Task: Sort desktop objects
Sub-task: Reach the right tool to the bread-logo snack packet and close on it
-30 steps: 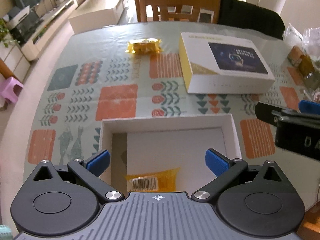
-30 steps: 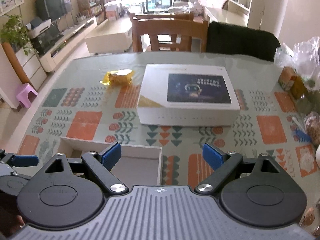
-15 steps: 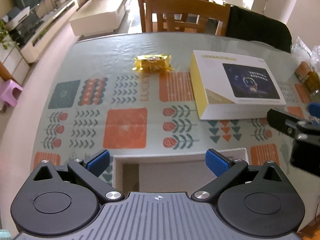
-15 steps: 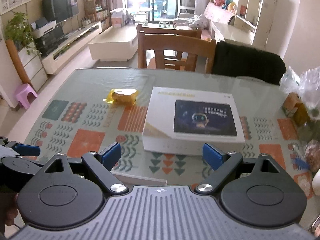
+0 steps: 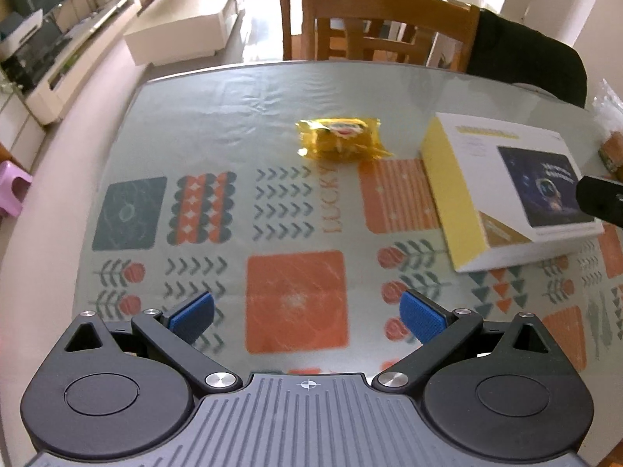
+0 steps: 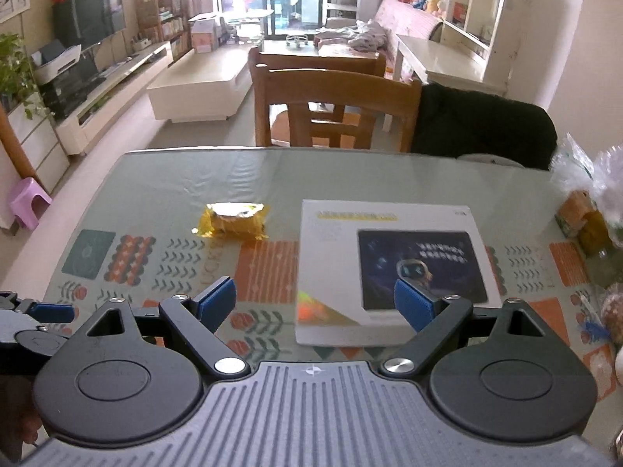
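A yellow snack packet [image 5: 339,139] lies on the patterned tablecloth at the far middle of the table; it also shows in the right wrist view [image 6: 233,221]. My left gripper [image 5: 307,317] is open and empty, above the cloth well short of the packet. My right gripper [image 6: 314,303] is open and empty, over the near edge of a white and yellow product box [image 6: 393,264]. That box also shows in the left wrist view [image 5: 502,190], to the right of the packet. The white tray from the earlier frames is out of view.
Wooden chairs [image 6: 335,105] and a chair with a black coat [image 6: 483,128] stand behind the table. Plastic bags and snack packs [image 6: 592,218] crowd the table's right edge. The right gripper's tip [image 5: 601,200] shows at the right of the left wrist view.
Both grippers have lifted and moved forward. The white tray with a yellow packet in it has dropped out of view below. The far snack packet and the box now look closer.
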{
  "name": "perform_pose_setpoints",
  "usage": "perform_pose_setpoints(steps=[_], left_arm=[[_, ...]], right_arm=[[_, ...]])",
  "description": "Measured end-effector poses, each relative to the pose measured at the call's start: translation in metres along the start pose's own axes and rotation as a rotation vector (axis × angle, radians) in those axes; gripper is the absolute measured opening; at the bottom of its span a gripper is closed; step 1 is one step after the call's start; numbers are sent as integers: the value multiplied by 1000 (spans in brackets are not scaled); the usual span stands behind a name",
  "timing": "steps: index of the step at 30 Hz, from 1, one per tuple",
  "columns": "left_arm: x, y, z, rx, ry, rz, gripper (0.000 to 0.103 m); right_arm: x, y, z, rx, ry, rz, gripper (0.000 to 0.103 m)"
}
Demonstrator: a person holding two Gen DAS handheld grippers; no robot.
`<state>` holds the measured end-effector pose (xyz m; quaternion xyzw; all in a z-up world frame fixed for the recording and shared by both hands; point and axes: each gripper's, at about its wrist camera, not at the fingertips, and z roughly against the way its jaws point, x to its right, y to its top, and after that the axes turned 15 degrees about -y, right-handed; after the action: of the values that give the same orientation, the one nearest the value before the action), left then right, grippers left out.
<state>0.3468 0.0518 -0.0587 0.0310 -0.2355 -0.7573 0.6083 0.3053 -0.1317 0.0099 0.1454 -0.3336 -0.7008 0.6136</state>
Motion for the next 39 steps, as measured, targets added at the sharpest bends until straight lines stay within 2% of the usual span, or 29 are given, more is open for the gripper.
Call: perform_pose_setpoints(steps=[6,13,22,28,34,39], left_arm=[[-31,20,-17,-19,-7,-6,103],[-55,40,-41,-42,-13,-14,103],[-78,63,-65,-65,-11,-63,103],[-96,77,-75,-73,3,-91,103],[-112,87,-82,-72,12,-96,103],[-125,91,-91,-76,5,-81,103]], right_arm=[[-34,20,-11,57,54,24,103],[-60,43,-38,33,99,5,103],[-89,58,-80,-78,28,18,103],[-107,60,-99,-122,5,15,103],[-116,62,-118,-148,79,-19,103],[-120,63,-137,-133,148,-14,103]])
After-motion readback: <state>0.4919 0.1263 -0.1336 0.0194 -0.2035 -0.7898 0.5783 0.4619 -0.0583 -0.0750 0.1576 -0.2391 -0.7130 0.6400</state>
